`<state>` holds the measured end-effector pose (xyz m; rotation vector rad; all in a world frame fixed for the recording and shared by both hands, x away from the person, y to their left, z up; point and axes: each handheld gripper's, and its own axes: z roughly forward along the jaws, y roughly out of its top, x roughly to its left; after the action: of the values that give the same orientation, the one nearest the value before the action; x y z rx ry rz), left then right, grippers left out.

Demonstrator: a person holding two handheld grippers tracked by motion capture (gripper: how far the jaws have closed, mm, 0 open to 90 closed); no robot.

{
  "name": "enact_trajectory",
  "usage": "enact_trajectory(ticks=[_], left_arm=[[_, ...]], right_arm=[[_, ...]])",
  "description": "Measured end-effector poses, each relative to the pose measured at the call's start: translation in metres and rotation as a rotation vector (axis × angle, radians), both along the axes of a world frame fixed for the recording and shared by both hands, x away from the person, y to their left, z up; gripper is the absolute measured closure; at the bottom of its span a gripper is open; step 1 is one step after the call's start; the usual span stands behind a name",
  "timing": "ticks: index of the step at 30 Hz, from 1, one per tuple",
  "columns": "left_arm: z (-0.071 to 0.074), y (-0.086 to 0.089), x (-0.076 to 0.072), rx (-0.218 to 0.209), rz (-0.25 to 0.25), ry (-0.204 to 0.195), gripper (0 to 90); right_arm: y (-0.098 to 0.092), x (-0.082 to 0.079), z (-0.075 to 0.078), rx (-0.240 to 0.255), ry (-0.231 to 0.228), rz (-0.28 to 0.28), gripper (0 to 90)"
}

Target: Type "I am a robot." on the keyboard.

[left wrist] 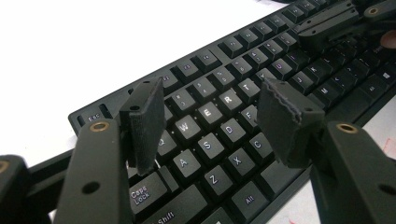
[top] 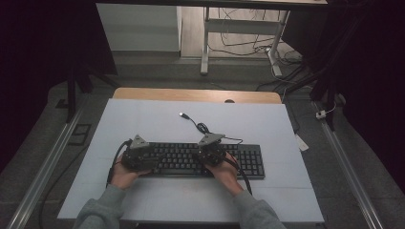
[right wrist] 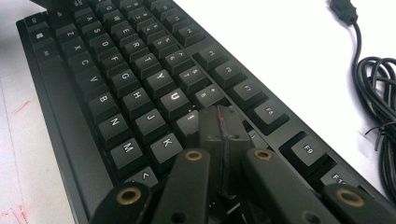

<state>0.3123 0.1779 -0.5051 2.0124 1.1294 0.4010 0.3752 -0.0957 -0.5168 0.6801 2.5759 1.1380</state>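
A black keyboard (top: 186, 160) lies across the white table mat, its cable running back to a loose USB plug (top: 183, 115). My left gripper (top: 143, 155) hovers over the keyboard's left end. In the left gripper view its jaws (left wrist: 212, 100) stand open above the W, E, R and S, D keys (left wrist: 209, 113), with nothing between them. My right gripper (top: 210, 151) is over the middle of the keyboard. In the right gripper view its jaws (right wrist: 219, 119) are shut together, tips low over the keys just right of U (right wrist: 174, 96); I cannot tell whether they touch a key.
The coiled keyboard cable (right wrist: 379, 88) lies on the mat behind the keyboard, with its plug (right wrist: 344, 10) beyond it. A wooden table edge (top: 196, 94) runs along the back. Floor cables and desk legs (top: 205, 43) stand farther off. Metal rails flank the table.
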Motion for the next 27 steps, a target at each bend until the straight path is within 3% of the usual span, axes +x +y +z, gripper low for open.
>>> enact_trajectory(ticks=[3, 16, 27], left_arm=[[0.000, 0.001, 0.000, 0.001, 0.001, 0.002, 41.6], [-0.001, 0.001, 0.001, 0.002, 0.003, 0.000, 41.3], [-0.001, 0.002, 0.001, 0.004, 0.006, 0.003, 40.6]], right_arm=[[-0.002, -0.001, 0.004, 0.014, -0.019, -0.004, 89.7], [-0.027, -0.011, 0.010, 0.052, -0.017, -0.023, 89.4], [-0.064, -0.020, 0.014, 0.084, -0.020, -0.077, 64.4]])
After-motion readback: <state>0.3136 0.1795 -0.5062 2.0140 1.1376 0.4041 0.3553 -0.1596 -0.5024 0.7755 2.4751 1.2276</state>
